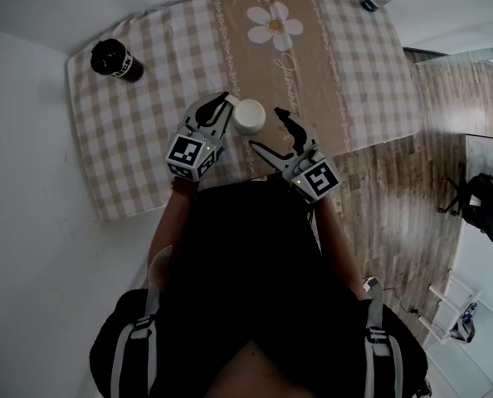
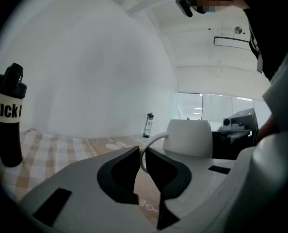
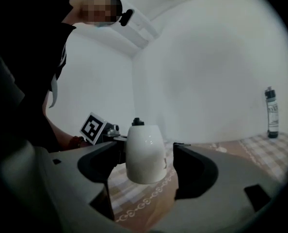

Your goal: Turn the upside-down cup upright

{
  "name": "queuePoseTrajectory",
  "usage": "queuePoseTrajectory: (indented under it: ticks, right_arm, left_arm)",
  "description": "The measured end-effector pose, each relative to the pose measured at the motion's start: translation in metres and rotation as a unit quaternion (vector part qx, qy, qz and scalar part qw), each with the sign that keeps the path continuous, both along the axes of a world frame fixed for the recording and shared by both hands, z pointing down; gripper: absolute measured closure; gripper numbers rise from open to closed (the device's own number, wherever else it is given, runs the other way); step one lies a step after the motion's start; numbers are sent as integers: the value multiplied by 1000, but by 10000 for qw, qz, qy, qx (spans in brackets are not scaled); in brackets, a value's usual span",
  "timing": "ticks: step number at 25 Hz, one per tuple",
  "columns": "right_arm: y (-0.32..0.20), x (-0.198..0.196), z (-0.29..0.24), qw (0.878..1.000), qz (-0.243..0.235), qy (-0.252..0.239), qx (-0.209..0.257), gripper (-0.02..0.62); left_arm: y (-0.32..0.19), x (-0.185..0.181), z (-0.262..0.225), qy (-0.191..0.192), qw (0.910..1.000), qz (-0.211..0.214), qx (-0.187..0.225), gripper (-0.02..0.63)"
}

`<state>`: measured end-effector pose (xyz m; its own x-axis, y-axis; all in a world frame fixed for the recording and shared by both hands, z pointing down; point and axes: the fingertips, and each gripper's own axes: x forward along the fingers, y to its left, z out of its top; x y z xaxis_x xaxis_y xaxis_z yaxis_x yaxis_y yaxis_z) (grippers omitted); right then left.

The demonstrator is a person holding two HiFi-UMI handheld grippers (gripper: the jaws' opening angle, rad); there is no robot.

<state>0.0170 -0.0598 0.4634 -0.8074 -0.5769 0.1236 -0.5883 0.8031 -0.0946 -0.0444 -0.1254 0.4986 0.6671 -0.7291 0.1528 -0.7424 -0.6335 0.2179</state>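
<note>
the cup (image 3: pixel 145 149) is being held above the table (image 1: pixel 130 131) by its handle (image 2: pixel 151 142), pinched in the narrow left gripper (image 2: pixel 143 155). the wide right gripper (image 3: pixel 148 155) is being kept around its body, pads apart, axis upright.

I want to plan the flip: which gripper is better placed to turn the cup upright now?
Left, probably. The left gripper is shut on the handle of the cup, so rolling that wrist could flip it. The right gripper is open, its jaws either side of the cup without touching.
</note>
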Motion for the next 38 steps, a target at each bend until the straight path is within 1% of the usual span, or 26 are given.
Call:
queuePoseTrajectory:
  ticks: [1,3,5,6,8,12,14,16,19,21,24,29,33,35,36,38]
  right_arm:
    - [3,-4,0,9999,-108,19,17,220]
    - [4,-10,-3,9998,-171,8,56,216]
    - [2,-16,-6,9997,-192,20,153,185]
    - [0,-20,-6,9995,-212,76,220,170]
    - [-3,-26,-6,9989,-222,234,335,168]
    - [-8,-32,0,9978,-81,490,438,171]
    - [-9,-32,1,9976,9,519,467,172]
    - [-10,-33,0,9972,10,514,534,173]
    - [-9,-37,-5,9966,-143,502,642,172]
    - [-7,-39,-3,9963,-248,542,626,175]
    - [-6,-40,1,9967,-233,557,551,176]
    - [-4,-38,5,9970,-291,526,483,178]
    - [0,-36,3,9966,-353,564,493,179]
    - [0,-33,2,9970,-319,535,453,179]
    - [-1,-30,2,9969,-286,563,462,179]
    - [-4,-24,4,9955,-220,738,547,179]
  left_arm:
    - [0,-1,-6,67,10000,6,49,565]
    - [0,-1,-18,146,9998,49,158,565]
    - [3,2,-27,163,9994,122,267,565]
    - [5,4,-31,161,9992,162,314,565]
    - [8,10,-35,160,9989,245,358,565]
    - [16,22,-35,150,9984,406,354,563]
    - [18,27,-34,185,9983,467,310,561]
    - [18,28,-33,321,9980,501,232,561]
    - [19,29,-35,524,9965,635,152,561]
    - [21,29,-38,455,9958,764,228,561]
    - [24,30,-34,297,9954,868,269,557]
    - [26,32,-26,237,9951,951,148,549]
    - [30,32,-25,320,9935,1093,87,545]
    - [31,27,-26,402,9921,1188,25,499]
    - [31,22,-26,475,9916,1199,-14,488]
    - [32,10,-31,584,9914,1170,-39,459]
